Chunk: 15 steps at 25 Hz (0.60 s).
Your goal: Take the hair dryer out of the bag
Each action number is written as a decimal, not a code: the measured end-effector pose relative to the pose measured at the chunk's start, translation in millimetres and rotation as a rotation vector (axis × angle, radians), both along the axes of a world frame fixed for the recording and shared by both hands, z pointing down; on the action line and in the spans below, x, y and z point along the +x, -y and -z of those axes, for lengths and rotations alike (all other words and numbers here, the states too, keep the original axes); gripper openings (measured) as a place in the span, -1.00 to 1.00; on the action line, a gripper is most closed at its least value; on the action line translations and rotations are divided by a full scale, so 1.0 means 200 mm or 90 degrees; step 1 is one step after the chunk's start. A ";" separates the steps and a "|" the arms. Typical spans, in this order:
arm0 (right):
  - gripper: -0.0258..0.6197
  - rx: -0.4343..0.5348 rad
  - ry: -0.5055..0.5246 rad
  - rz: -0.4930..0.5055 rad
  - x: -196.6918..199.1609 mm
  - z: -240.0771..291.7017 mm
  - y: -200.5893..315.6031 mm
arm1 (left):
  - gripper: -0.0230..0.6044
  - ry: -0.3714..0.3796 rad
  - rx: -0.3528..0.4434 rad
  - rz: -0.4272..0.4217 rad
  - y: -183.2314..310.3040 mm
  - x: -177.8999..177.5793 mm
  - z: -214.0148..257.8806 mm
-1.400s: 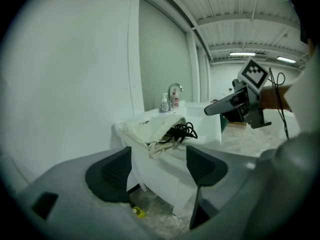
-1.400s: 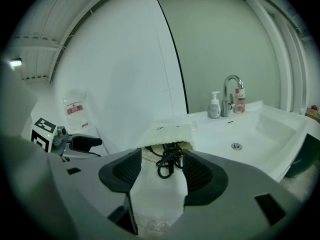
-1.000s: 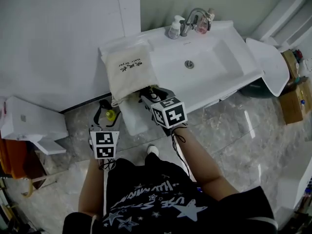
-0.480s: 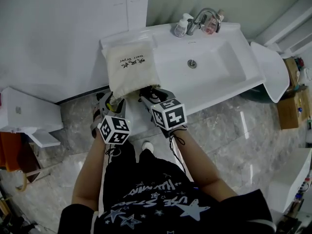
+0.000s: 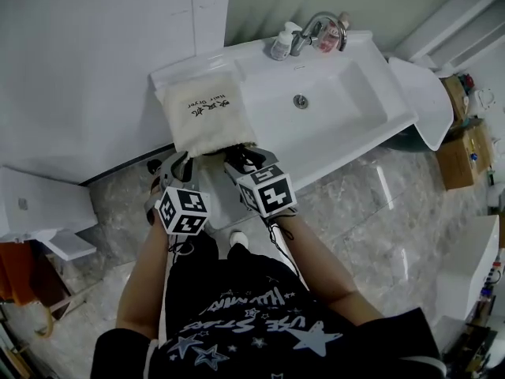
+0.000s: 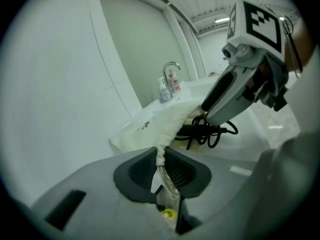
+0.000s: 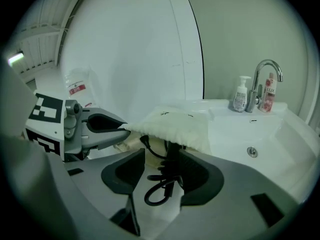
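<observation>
The dryer (image 7: pixel 172 156) lies mostly inside the cream bag (image 5: pixel 207 117), with only its black handle (image 6: pixel 199 129) and coiled cord (image 7: pixel 159 190) sticking out of the bag's mouth. The bag lies flat on the white counter (image 5: pixel 170 73) left of the basin (image 5: pixel 347 105), its mouth toward the person. The left gripper (image 6: pixel 160 164) is closing: its jaws stand narrow and pinch the gathered hem of the bag's mouth. The right gripper (image 7: pixel 160 171) stands wide at the mouth, with the handle and cord between its pads. The handle sits close against one pad and a gap shows at the other.
</observation>
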State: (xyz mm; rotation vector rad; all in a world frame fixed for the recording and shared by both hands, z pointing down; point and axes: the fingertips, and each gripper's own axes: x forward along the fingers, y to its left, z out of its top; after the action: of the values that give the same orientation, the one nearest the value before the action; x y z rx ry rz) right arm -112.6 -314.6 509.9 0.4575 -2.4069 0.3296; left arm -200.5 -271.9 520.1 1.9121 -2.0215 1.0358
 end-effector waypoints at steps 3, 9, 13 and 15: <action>-0.26 0.018 -0.014 -0.008 -0.05 0.02 0.02 | -0.74 -0.033 0.007 -0.015 0.01 -0.01 0.02; -0.25 0.031 -0.097 -0.005 -0.09 -0.06 0.08 | -0.75 -0.102 0.025 -0.036 0.05 0.00 0.05; -0.19 0.036 -0.138 -0.002 -0.15 -0.12 0.10 | -0.75 -0.128 0.034 -0.051 0.08 0.00 0.06; -0.17 0.050 -0.169 -0.001 -0.16 -0.14 0.13 | -0.75 -0.136 0.031 -0.064 0.10 0.00 0.06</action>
State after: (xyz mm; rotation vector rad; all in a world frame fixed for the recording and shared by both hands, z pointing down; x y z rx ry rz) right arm -145.4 -341.3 538.9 0.5048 -2.1667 0.1641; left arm -200.6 -291.1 508.0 2.0696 -1.8673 0.7707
